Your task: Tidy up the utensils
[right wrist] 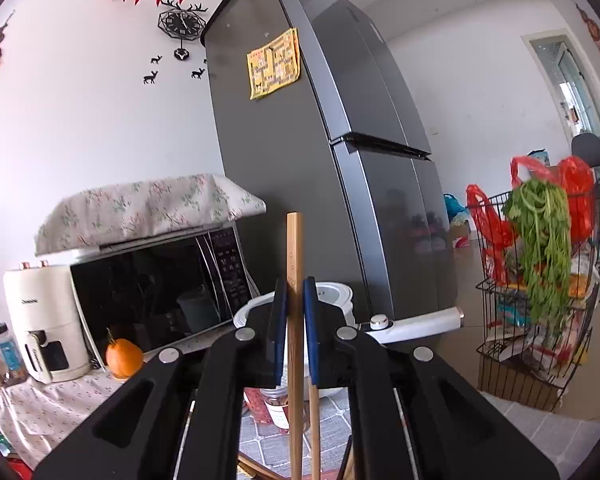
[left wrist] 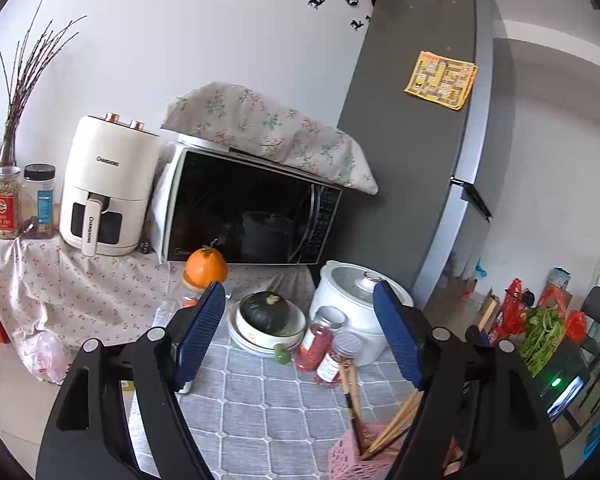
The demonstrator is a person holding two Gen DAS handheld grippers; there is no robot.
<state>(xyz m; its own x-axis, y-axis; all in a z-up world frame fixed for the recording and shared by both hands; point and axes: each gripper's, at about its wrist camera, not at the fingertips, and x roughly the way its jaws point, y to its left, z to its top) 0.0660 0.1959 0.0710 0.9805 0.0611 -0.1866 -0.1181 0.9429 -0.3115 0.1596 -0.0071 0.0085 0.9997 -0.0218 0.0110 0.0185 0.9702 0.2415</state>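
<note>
In the left wrist view, a pink perforated utensil holder (left wrist: pixel 354 454) stands on the grey checked tablecloth (left wrist: pixel 260 408) at the lower right, with several wooden chopsticks (left wrist: pixel 392 424) leaning in it. My left gripper (left wrist: pixel 300 336) is open and empty above the table, left of the holder. In the right wrist view, my right gripper (right wrist: pixel 295 332) is shut on a wooden chopstick (right wrist: pixel 295 248) held upright; its top rises above the blue pads (right wrist: pixel 311 320). A second chopstick (right wrist: pixel 314 432) shows just below the pads.
A white rice cooker (left wrist: pixel 352 300), two red jars (left wrist: pixel 316 344), a stack of bowls holding a dark squash (left wrist: pixel 266 312) and an orange (left wrist: pixel 206 266) crowd the table's back. Behind are a microwave (left wrist: pixel 252 208), an air fryer (left wrist: pixel 104 188) and a grey fridge (right wrist: pixel 320 160). A wire basket with greens (right wrist: pixel 540 264) stands right.
</note>
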